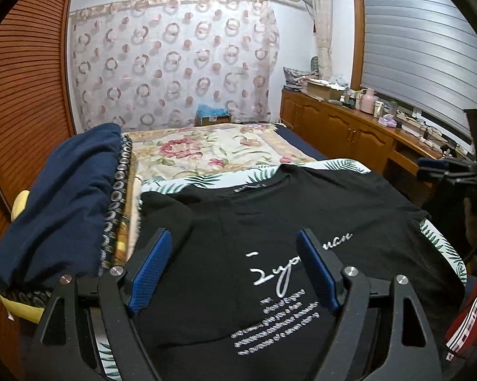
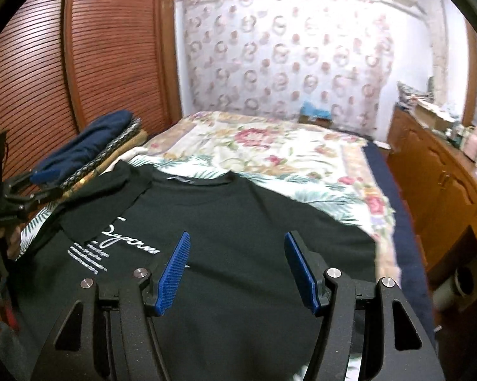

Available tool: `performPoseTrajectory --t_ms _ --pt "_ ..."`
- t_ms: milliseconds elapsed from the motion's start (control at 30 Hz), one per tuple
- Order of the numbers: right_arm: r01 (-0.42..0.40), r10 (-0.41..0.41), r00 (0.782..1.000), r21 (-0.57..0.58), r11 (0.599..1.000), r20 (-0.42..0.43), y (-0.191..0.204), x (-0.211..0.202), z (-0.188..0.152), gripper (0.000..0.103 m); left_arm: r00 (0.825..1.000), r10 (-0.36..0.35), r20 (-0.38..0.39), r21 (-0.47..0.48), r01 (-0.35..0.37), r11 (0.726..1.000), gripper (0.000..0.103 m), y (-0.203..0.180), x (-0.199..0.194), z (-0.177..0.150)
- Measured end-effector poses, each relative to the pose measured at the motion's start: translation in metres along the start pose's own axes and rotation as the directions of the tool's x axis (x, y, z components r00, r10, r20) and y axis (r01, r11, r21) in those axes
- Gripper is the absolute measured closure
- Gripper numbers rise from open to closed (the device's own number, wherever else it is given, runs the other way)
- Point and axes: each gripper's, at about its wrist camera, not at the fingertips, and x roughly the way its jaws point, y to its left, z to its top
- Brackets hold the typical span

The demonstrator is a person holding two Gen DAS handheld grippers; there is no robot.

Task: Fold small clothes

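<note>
A black T-shirt [image 1: 270,222] lies flat on the bed [image 1: 213,149], white script and small print across its chest, only "give you" legible. Left gripper [image 1: 235,266] and right gripper [image 2: 237,270] hover above it, fingers spread, empty. Stacked clothes [image 1: 63,197] sit at nine o'clock.

Left gripper [image 1: 235,266]: jaws spread wide, blue pads [image 1: 152,270] apart, nothing between them. Right gripper [image 2: 237,270]: jaws likewise spread, empty. Both level, pointing forward, side by side.
</note>
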Motion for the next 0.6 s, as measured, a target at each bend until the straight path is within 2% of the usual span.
performPoseTrajectory --t_ms 133,267,500,600 --pt "0.071 -0.071 0.997 0.018 0.997 0.0 -0.021 -0.022 -0.017 0.039 0.999 -0.032 -0.016 -0.013 0.032 0.999 0.022 -0.01 0.005 -0.005" --pt "0.131 -0.128 0.991 0.065 0.989 -0.041 -0.043 -0.027 -0.04 0.039 0.998 -0.055 -0.041 -0.003 0.055 0.998 0.022 -0.022 0.011 -0.015" --pt "0.189 -0.169 0.974 0.126 0.974 -0.149 -0.072 -0.001 -0.075 0.039 0.992 -0.07 -0.102 0.002 0.071 0.997 0.022 -0.032 0.022 -0.027" --pt "0.193 -0.163 0.969 0.156 0.969 -0.185 -0.081 0.01 -0.084 0.039 0.989 -0.077 -0.126 0.004 0.078 0.997 0.022 -0.036 0.026 -0.033"
